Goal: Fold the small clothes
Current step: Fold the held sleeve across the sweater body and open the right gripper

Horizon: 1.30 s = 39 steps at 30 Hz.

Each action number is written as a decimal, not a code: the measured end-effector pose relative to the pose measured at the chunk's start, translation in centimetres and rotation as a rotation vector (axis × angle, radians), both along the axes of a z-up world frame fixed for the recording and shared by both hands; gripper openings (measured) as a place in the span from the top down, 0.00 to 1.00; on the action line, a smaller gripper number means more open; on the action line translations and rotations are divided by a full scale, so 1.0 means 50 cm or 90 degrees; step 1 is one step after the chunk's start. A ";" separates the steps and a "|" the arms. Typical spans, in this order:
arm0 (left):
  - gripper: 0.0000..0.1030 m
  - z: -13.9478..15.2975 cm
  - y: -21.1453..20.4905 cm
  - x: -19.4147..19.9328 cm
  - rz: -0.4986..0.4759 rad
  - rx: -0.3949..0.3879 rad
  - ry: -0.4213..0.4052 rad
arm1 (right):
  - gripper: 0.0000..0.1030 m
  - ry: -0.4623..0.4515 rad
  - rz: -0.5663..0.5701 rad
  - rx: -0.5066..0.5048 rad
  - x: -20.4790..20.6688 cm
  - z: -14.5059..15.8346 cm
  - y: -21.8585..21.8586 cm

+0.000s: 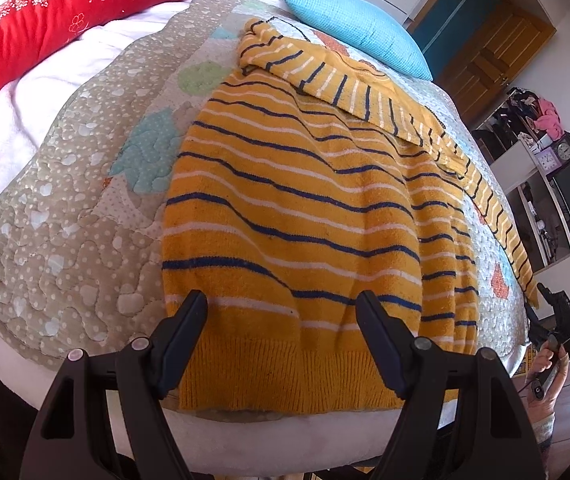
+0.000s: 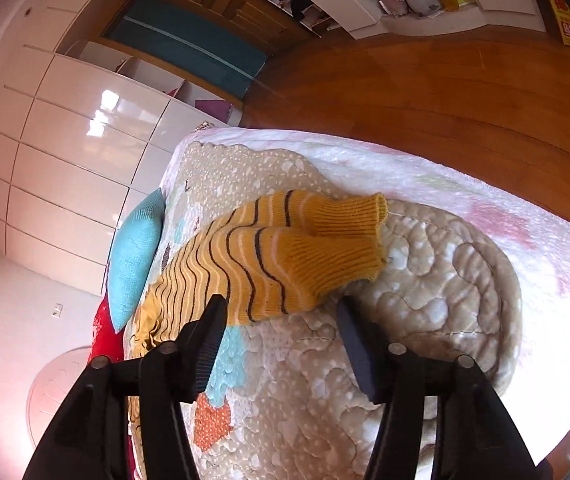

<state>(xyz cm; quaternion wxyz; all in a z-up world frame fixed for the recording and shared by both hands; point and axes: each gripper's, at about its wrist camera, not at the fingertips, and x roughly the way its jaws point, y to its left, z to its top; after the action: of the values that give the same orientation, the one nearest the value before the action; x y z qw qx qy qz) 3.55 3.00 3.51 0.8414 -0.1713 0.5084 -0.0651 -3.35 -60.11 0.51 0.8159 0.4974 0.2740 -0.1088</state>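
Note:
A small yellow sweater [image 1: 297, 216] with navy and white stripes lies flat on a quilted mat [image 1: 65, 208] on the bed, its ribbed hem toward me. One sleeve is folded across its top. My left gripper [image 1: 281, 304] is open, hovering just over the hem. In the right wrist view the two sleeves [image 2: 285, 256] lie stacked, ribbed cuffs pointing right. My right gripper [image 2: 281, 308] is open, its fingers either side of the lower sleeve near the cuff. The right gripper also shows in the left wrist view [image 1: 561, 320], beyond the bed's right edge.
A blue pillow [image 1: 361, 28] and a red pillow [image 1: 65, 12] lie at the bed's far end. A white fleece blanket [image 2: 465, 208] lies under the mat. White wardrobes [image 2: 65, 140], shelves [image 1: 545, 184] and wooden floor [image 2: 445, 100] surround the bed.

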 end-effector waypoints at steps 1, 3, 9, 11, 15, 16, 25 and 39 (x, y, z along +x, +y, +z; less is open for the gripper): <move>0.27 0.000 -0.003 0.000 -0.003 -0.001 0.000 | 0.38 0.006 -0.012 -0.004 0.007 0.002 -0.002; 0.27 0.001 -0.006 -0.003 -0.008 0.000 -0.003 | 0.38 0.020 -0.040 -0.019 0.022 0.004 -0.007; 0.27 0.014 0.014 -0.013 -0.006 -0.014 -0.012 | 0.94 0.110 -0.029 -0.162 0.095 0.064 0.009; 0.27 0.028 0.027 -0.020 -0.009 -0.020 -0.028 | 0.94 0.109 -0.008 -0.234 0.128 0.133 0.046; 0.26 0.059 0.055 -0.039 -0.007 -0.008 -0.080 | 0.94 0.065 0.099 -0.350 0.241 0.293 0.201; 0.25 0.063 0.064 -0.044 -0.004 -0.003 -0.091 | 0.94 0.052 0.134 -0.377 0.277 0.322 0.256; 0.24 0.037 0.184 -0.089 0.059 0.036 -0.107 | 0.94 0.009 0.500 -0.446 0.539 0.305 0.841; 0.24 -0.022 0.340 -0.158 0.164 0.034 -0.062 | 0.84 0.153 0.699 -0.616 0.635 0.047 1.221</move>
<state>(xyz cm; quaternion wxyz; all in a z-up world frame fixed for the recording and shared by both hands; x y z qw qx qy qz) -4.38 20.01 2.39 0.8706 -0.2092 0.4426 0.0491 28.41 0.92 2.86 0.8453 -0.1418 0.4921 0.1523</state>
